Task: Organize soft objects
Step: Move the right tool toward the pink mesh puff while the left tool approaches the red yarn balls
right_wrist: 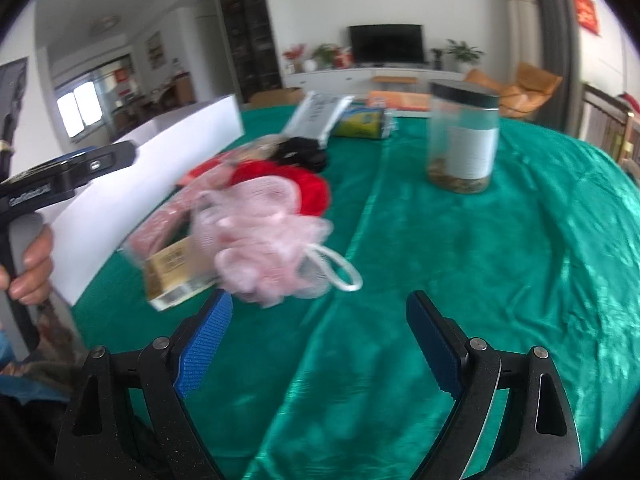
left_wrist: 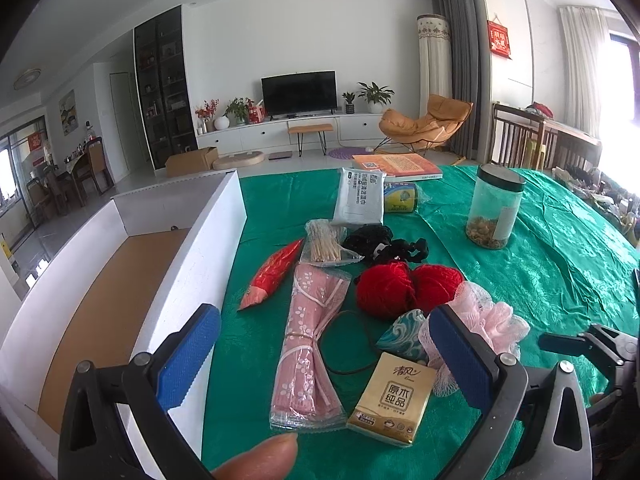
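On the green tablecloth lies a heap of objects: two red yarn balls, a pink mesh bath pouf, a pink floral cloth in plastic, a black lace piece, a teal patterned pouch and a tissue pack. My left gripper is open above the pink cloth and tissue pack. My right gripper is open and empty over bare cloth, just short of the pouf. A white cardboard box stands open at the left.
A clear jar with a black lid stands at the right. A wet-wipes pack, a bag of cotton swabs, a red packet, a black elastic loop and a book also lie on the table.
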`<state>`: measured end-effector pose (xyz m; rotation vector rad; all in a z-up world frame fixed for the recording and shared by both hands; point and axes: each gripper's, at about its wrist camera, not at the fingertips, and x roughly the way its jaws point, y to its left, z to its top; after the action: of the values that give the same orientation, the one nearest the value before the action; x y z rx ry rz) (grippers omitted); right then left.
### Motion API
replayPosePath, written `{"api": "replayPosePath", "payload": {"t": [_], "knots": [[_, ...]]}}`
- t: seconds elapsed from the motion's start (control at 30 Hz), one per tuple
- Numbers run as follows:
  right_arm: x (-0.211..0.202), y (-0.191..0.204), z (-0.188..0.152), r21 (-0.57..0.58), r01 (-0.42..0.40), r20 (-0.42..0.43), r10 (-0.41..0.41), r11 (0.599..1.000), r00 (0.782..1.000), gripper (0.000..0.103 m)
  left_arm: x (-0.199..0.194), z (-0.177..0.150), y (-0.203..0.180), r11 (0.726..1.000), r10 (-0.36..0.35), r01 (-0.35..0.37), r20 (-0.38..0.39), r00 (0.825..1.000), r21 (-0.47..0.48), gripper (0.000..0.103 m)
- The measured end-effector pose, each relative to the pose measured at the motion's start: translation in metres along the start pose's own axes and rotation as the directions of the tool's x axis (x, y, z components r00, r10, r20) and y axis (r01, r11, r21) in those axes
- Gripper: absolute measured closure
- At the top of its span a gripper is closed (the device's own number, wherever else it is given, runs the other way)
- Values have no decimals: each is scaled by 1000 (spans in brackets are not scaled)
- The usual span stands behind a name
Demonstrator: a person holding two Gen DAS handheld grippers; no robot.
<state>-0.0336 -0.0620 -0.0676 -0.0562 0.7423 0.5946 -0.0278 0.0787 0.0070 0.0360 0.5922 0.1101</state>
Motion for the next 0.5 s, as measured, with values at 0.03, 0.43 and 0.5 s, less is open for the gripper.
{"api": "replayPosePath", "payload": {"t": [0.03, 0.43, 0.5], "knots": [[10, 9, 2, -16, -11, -24, 10, 1000, 1000, 12, -2, -3, -1, 1000, -1, 1, -1, 1000, 12, 0], [-19, -157, -3, 559, 499, -130, -524, 662, 842, 13, 1, -30, -12, 988, -38, 49, -83, 996, 144, 0], [-55, -179, -13, 582, 538, -107, -598, 610, 794, 13, 6, -38, -16, 986, -56, 74, -116, 992, 151, 0]]}}
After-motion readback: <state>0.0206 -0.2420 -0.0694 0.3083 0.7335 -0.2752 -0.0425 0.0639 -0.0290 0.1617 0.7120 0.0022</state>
